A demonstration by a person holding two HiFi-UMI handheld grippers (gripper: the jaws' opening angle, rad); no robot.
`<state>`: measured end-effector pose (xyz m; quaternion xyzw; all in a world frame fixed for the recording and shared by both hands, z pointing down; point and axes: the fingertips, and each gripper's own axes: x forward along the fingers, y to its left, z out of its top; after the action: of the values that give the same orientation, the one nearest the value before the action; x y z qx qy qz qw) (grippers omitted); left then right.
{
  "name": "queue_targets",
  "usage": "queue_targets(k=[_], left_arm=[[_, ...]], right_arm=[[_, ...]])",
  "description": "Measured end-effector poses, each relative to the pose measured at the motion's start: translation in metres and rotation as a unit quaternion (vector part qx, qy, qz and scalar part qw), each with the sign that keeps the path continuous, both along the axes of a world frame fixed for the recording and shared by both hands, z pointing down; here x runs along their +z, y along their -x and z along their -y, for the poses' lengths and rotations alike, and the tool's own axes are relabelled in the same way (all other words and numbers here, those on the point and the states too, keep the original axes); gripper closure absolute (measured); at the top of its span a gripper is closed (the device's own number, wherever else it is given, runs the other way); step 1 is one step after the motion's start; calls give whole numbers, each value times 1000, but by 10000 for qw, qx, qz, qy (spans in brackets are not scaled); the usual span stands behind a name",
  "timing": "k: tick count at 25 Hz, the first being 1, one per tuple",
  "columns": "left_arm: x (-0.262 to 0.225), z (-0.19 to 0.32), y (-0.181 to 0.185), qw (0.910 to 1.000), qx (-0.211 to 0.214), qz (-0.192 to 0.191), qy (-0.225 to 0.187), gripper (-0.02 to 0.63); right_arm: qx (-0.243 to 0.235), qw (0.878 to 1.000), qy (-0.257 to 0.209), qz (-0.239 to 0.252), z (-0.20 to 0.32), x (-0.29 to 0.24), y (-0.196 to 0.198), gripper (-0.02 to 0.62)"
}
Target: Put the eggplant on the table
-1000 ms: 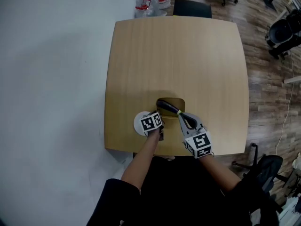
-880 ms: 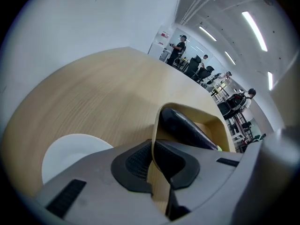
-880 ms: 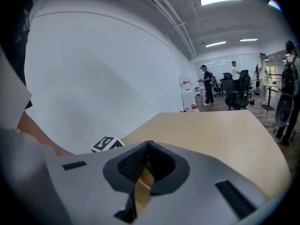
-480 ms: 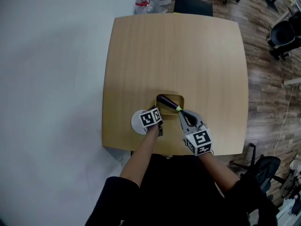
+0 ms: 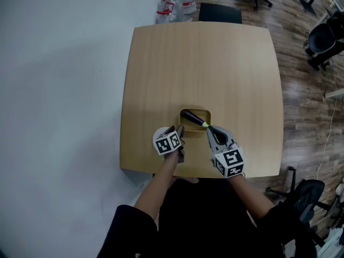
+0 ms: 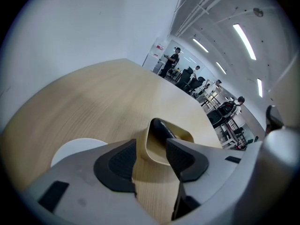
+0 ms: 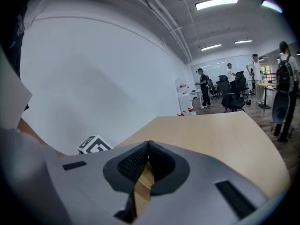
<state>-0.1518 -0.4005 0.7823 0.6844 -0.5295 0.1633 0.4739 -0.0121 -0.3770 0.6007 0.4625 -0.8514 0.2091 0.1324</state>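
A dark purple eggplant [image 5: 191,117] with a green stem lies in a tan bowl [image 5: 207,114] near the front edge of the wooden table [image 5: 204,63]. My left gripper [image 5: 178,129] hovers just left of the bowl. Its jaws are opening and hold nothing. In the left gripper view the bowl [image 6: 154,151] and the eggplant [image 6: 161,128] show just beyond the gripper's [image 6: 151,146] spread pads. My right gripper [image 5: 209,129] is at the bowl's front right corner, by the stem. Its pads [image 7: 140,161] are shut, with a tan strip of the bowl's rim between them.
A white disc [image 6: 75,149] lies on the table under my left gripper. Water bottles [image 5: 174,1] and a black chair [image 5: 220,11] stand past the table's far edge. Office chairs [image 5: 322,36] stand on the wooden floor at the right. People stand far off in the room.
My left gripper has opened and has drawn back a little toward me and upward, so its marker cube now covers the white disc. The right gripper has stayed at the bowl.
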Motion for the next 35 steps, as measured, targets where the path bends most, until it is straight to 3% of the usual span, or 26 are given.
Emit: queue_targets(k=[4, 9, 18, 20, 23, 26, 31, 35], left_arm=[[-40, -29, 10, 9989, 111, 39, -456, 431], [-106, -65, 22, 9935, -108, -64, -1132, 431], [-209, -149, 32, 9681, -202, 115, -2496, 433], [-229, -175, 34, 9616, -327, 24, -2726, 471], [-246, -216, 39, 9591, -480, -145, -2787, 552], [-261, -255, 41, 9604, -426, -241, -2742, 581], [-290, -308, 39, 9467, 42, 211, -3214, 588], [-297, -339, 44, 9388, 95, 358, -3424, 588]], right_arm=[[53, 9998, -171, 31, -9, -12, 0, 535], [109, 9996, -250, 37, -35, -24, 1, 535], [-46, 9983, -572, 18, -109, -58, 29, 535], [-66, 9980, -634, 12, -132, -67, 34, 535], [-42, 9980, -635, -15, -170, -75, 43, 535], [9, 9981, -621, 63, -211, -88, 50, 535], [118, 9964, -827, -148, -267, -109, 58, 535], [176, 9943, -990, -365, -299, -112, 62, 535]])
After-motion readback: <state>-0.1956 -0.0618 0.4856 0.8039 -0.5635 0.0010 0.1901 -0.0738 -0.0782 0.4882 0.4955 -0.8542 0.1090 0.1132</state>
